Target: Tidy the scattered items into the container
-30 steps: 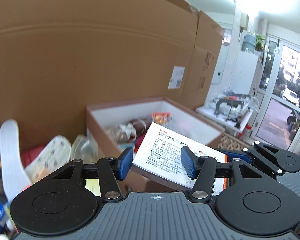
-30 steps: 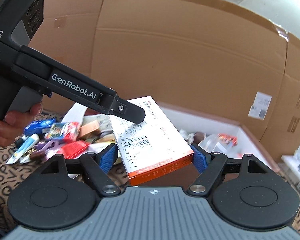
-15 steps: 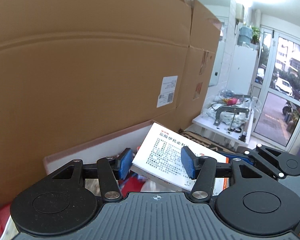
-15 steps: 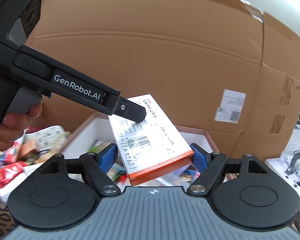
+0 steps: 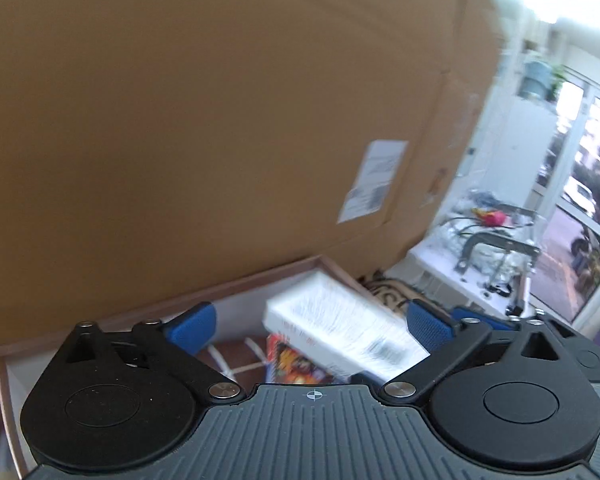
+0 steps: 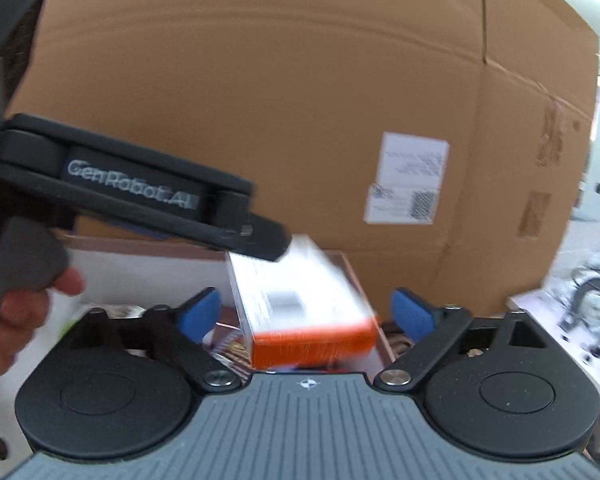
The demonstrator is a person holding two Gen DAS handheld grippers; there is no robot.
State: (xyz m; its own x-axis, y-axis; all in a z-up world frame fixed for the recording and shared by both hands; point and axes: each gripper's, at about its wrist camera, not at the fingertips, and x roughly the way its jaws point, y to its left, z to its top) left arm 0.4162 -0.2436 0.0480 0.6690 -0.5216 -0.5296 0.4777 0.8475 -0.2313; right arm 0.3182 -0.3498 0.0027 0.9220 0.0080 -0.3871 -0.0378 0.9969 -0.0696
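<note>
Both hand-held grippers sit right over the shallow white-walled, brown-rimmed container box [image 5: 260,280], w/ the white printed medicine carton with an orange end [image 6: 300,308] between them.

Left hand-held gripper [image 5: 312,326]: blue pads spread wide, clear gaps either side of the carton, so nothing gripped. Right hand-held gripper [image 6: 306,314]: same, pads well apart from the carton's sides, not clamping. In the right wrist view the left tool's black finger overlaps the carton's top far corner; touching or just in front, can't tell.

Carton is motion-smeared in both views, tilted, orange end toward the right camera, over the container's interior near its right-hand wall. Prob in free fall or just let go; judgement only, blur hides any contact w/ what's below.

Why over the container: jaws spread there so the carton drops inside, not onto the patterned surface beside it. Container already holds stuff: a red-yellow printed packet [image 5: 296,360] and a brown bundle with white cord [image 5: 236,354] under the carton.

Tall brown cardboard sheet [image 6: 300,100] stands just behind the container, acts as a backstop.

Risk: carton lands near the container's right rim, could tip out.
</note>
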